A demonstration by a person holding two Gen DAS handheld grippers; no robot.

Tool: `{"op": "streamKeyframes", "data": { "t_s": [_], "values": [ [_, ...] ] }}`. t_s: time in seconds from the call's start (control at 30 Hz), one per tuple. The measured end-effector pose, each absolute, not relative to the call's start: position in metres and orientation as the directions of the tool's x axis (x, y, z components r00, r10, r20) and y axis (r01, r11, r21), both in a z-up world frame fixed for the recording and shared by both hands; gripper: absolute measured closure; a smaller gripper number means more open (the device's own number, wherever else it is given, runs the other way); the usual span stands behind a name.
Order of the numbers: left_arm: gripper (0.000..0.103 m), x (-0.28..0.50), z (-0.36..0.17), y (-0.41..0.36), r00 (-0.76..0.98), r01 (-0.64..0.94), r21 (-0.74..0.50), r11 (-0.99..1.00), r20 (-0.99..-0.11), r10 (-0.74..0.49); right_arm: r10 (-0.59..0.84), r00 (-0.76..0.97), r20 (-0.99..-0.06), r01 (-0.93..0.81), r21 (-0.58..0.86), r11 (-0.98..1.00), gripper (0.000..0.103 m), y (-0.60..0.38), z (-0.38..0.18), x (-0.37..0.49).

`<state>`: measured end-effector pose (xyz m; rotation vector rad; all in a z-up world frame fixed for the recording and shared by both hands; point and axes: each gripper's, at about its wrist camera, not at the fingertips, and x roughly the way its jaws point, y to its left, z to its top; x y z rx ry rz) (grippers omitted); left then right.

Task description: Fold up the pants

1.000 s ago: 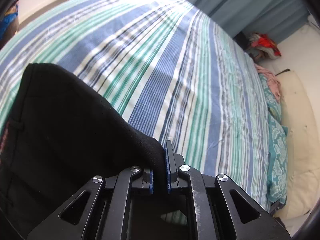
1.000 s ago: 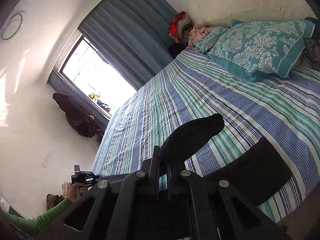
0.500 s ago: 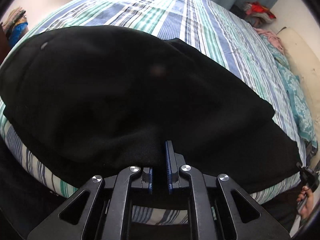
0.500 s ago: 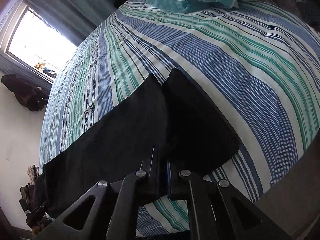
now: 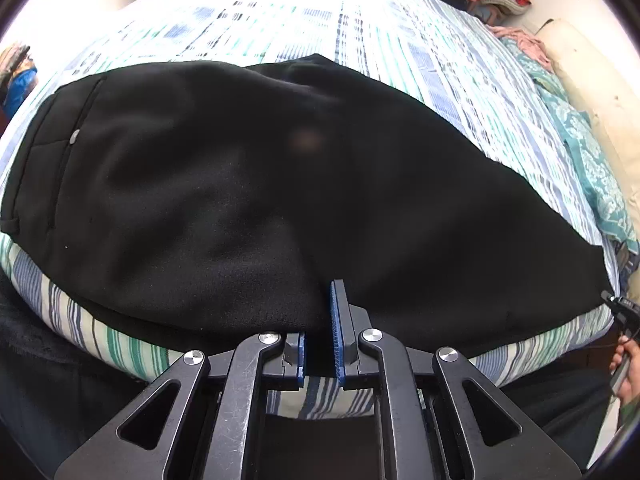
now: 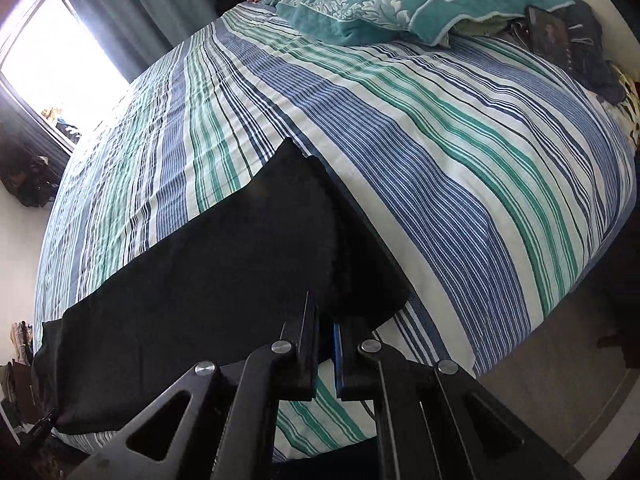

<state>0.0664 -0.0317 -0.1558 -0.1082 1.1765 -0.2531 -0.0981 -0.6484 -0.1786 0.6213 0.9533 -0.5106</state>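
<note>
A: Where are the pants [image 5: 280,184] in relation to your tongs?

B: They lie spread flat on the striped bedspread [image 6: 460,168], along the near edge of the bed. Your left gripper [image 5: 320,336] meets them at their near edge, about midway along. Your right gripper [image 6: 326,344] sits at the near corner of one end of them, where two cloth edges lie side by side.

A: And how far apart do the fingers stand?

B: On your left, the blue pads [image 5: 335,320] are close together, with only a narrow gap. Black cloth fills that gap, so you are pinching the near edge of the pants. On your right, the fingers are also nearly together, and a strip of black cloth runs down between them. You have the edge of the pants clamped there too.

A: Which way do they run?

B: Their long axis follows the bed's edge, crosswise in front of you. In the left view the waistband with its small button [image 5: 74,137] lies at the far left end, and the cloth narrows toward the right. There your other hand [image 5: 628,364] shows at the frame's edge. In the right view the black strip stretches away to the left. A teal patterned pillow [image 6: 380,4] lies well apart, at the head of the bed.
</note>
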Motion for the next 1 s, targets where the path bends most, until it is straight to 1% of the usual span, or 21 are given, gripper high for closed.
{"op": "streamKeyframes", "data": {
  "t_s": [0.07, 0.23, 0.4, 0.5, 0.53, 0.57, 0.6, 0.63, 0.67, 0.73, 0.8, 0.83, 0.87, 0.93, 1.0],
  "values": [
    [0.094, 0.064, -0.153, -0.033, 0.368, 0.159, -0.208, 0.965, -0.895, -0.253, -0.146, 0.501, -0.853, 0.653, 0.262, 0.711, 0.097, -0.647, -0.173, -0.103],
    [0.094, 0.065, -0.16, -0.037, 0.34, 0.162, -0.184, 0.969, -0.912, -0.23, -0.151, 0.448, -0.881, 0.676, 0.223, 0.703, 0.097, -0.649, -0.183, -0.098],
    [0.093, 0.071, -0.163, -0.048, 0.337, 0.18, -0.141, 0.973, -0.921, -0.196, -0.171, 0.441, -0.881, 0.682, 0.206, 0.702, 0.097, -0.647, -0.182, -0.097],
    [0.09, 0.066, -0.165, -0.053, 0.339, 0.198, -0.119, 0.973, -0.923, -0.182, -0.189, 0.432, -0.882, 0.686, 0.185, 0.703, 0.096, -0.645, -0.18, -0.096],
    [0.084, 0.066, -0.164, -0.056, 0.332, 0.2, -0.117, 0.973, -0.926, -0.18, -0.2, 0.431, -0.88, 0.688, 0.177, 0.703, 0.088, -0.644, -0.178, -0.096],
    [0.07, 0.064, -0.162, -0.055, 0.319, 0.202, -0.112, 0.973, -0.932, -0.174, -0.21, 0.432, -0.877, 0.69, 0.172, 0.703, 0.075, -0.642, -0.175, -0.097],
    [0.062, 0.058, -0.159, -0.049, 0.309, 0.206, -0.106, 0.973, -0.936, -0.168, -0.209, 0.438, -0.874, 0.687, 0.176, 0.705, 0.064, -0.64, -0.172, -0.1],
    [0.048, 0.052, -0.155, -0.044, 0.303, 0.21, -0.097, 0.973, -0.939, -0.159, -0.211, 0.444, -0.871, 0.687, 0.18, 0.704, 0.037, -0.638, -0.169, -0.103],
    [0.044, 0.045, -0.151, -0.039, 0.302, 0.215, -0.085, 0.973, -0.942, -0.149, -0.227, 0.45, -0.863, 0.688, 0.174, 0.704, 0.025, -0.634, -0.163, -0.108],
    [0.044, 0.032, -0.137, -0.024, 0.314, 0.214, -0.075, 0.974, -0.939, -0.141, -0.285, 0.461, -0.841, 0.694, 0.142, 0.705, 0.025, -0.624, -0.149, -0.121],
    [0.044, 0.029, -0.117, -0.005, 0.384, 0.187, -0.071, 0.98, -0.913, -0.14, -0.363, 0.454, -0.813, 0.711, 0.086, 0.698, 0.025, -0.611, -0.133, -0.133],
    [0.042, 0.033, -0.108, 0.003, 0.428, 0.167, -0.066, 0.984, -0.894, -0.133, -0.399, 0.462, -0.792, 0.712, 0.063, 0.699, 0.025, -0.601, -0.123, -0.137],
    [0.037, 0.04, -0.101, 0.01, 0.465, 0.15, -0.069, 0.986, -0.875, -0.132, -0.422, 0.479, -0.77, 0.704, 0.05, 0.708, 0.025, -0.589, -0.114, -0.138],
    [0.03, 0.065, -0.097, 0.013, 0.511, 0.144, -0.072, 0.987, -0.849, -0.137, -0.41, 0.531, -0.742, 0.656, 0.054, 0.752, 0.024, -0.562, -0.101, -0.13],
    [0.03, 0.095, -0.111, 0.02, 0.542, 0.165, -0.028, 0.986, -0.833, -0.114, -0.337, 0.584, -0.739, 0.572, 0.079, 0.817, 0.022, -0.529, -0.098, -0.108]
  ]
}}
